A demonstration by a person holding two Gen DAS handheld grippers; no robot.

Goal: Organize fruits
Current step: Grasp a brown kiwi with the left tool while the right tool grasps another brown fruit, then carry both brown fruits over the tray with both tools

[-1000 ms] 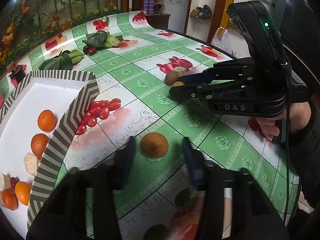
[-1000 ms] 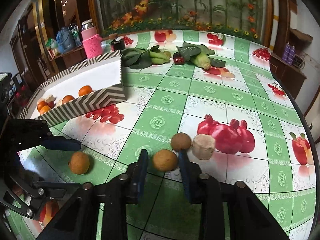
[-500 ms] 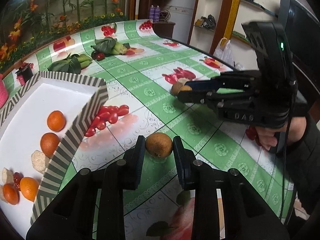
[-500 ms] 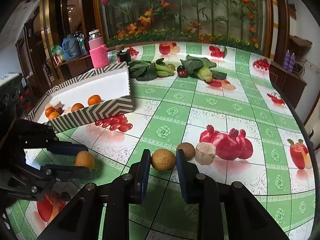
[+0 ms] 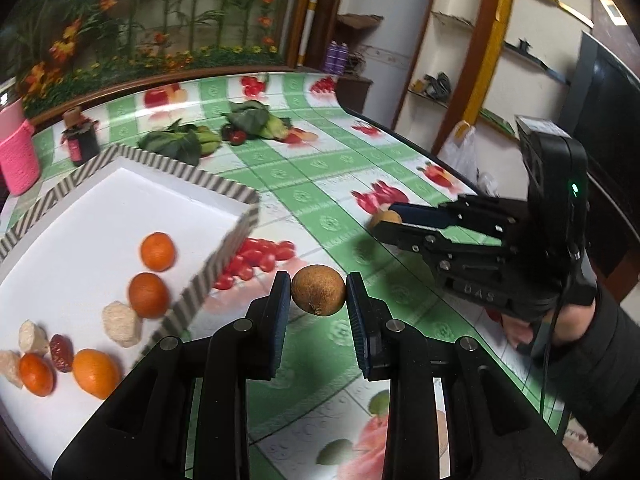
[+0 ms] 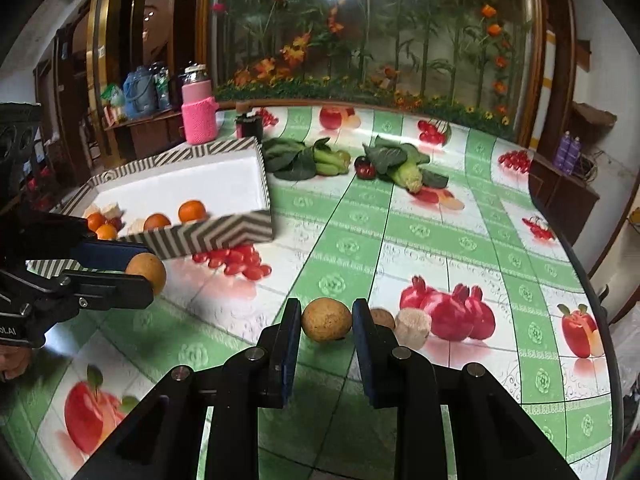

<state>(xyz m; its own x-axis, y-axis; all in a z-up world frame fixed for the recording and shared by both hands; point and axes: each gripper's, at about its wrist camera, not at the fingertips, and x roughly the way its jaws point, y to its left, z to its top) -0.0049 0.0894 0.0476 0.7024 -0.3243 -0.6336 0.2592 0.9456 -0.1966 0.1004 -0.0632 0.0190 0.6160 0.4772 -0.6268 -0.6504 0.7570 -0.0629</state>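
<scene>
The left hand-held gripper (image 5: 319,296) pinches a brown fruit (image 5: 318,289). The right hand-held gripper (image 6: 326,322) pinches another round fruit (image 6: 326,319) above the tabletop (image 6: 420,240).

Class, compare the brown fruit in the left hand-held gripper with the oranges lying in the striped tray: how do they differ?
The brown fruit is dull tan with a rough skin; the oranges are bright orange. The brown fruit is pinched between the fingers of the left hand-held gripper, clear of the tablecloth; the oranges rest loose on the white floor of the striped tray. Both are small and round.
</scene>
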